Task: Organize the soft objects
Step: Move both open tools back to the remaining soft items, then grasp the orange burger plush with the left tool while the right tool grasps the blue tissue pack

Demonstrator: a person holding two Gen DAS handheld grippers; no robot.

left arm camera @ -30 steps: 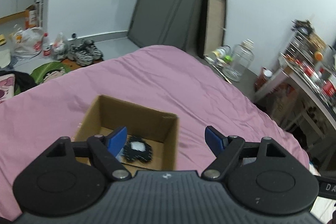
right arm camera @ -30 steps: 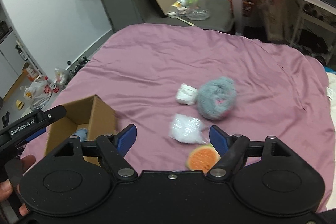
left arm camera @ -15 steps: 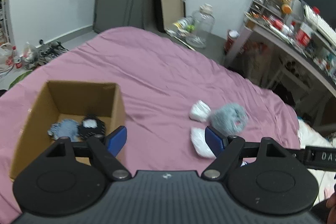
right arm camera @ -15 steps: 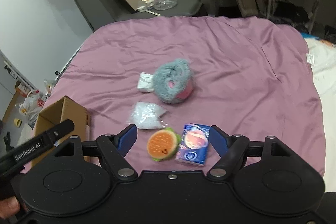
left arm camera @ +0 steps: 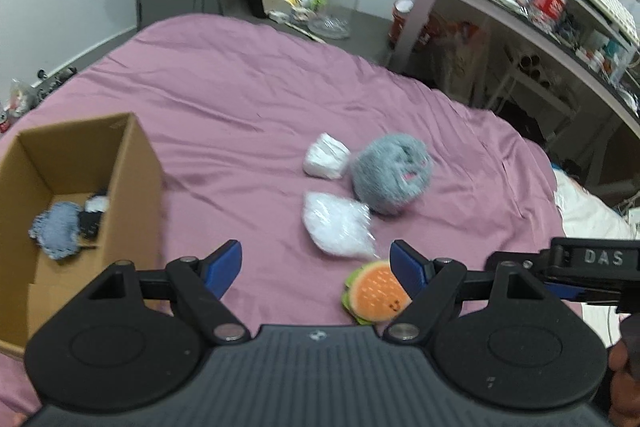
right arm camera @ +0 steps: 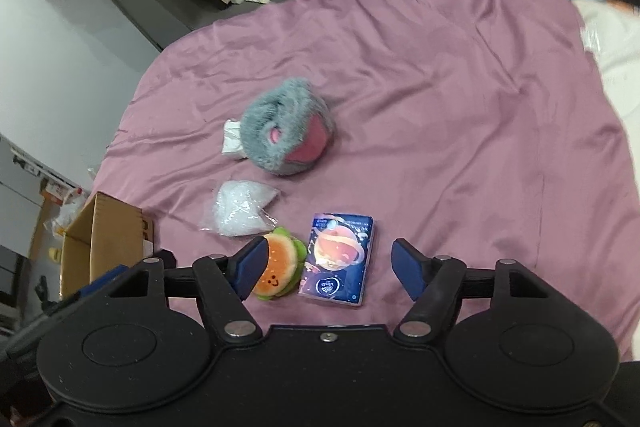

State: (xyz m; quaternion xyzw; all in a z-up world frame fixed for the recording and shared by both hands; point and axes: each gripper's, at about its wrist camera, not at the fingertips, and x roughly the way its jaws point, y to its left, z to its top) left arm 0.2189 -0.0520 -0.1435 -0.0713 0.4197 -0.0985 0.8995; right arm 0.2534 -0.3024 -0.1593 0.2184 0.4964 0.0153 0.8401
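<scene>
Cardboard box (left arm camera: 80,187) sits left as the drop point. My right gripper (right arm camera: 326,267), empty, is closing over the tissue pack (right arm camera: 340,259); left gripper (left arm camera: 316,263) wide, empty.

A bed (right arm camera: 460,75) under a wrinkled mauve sheet carries everything. A grey-and-pink furry plush (right arm camera: 288,127) lies mid-bed. A white wad (right arm camera: 231,141) touches its left side. Nearer the camera than the plush lie a clear plastic bag (right arm camera: 240,213), a burger plush (right arm camera: 278,267) and a blue tissue pack (right arm camera: 340,259). Far left of it stands an open cardboard box (left arm camera: 132,163).
</scene>
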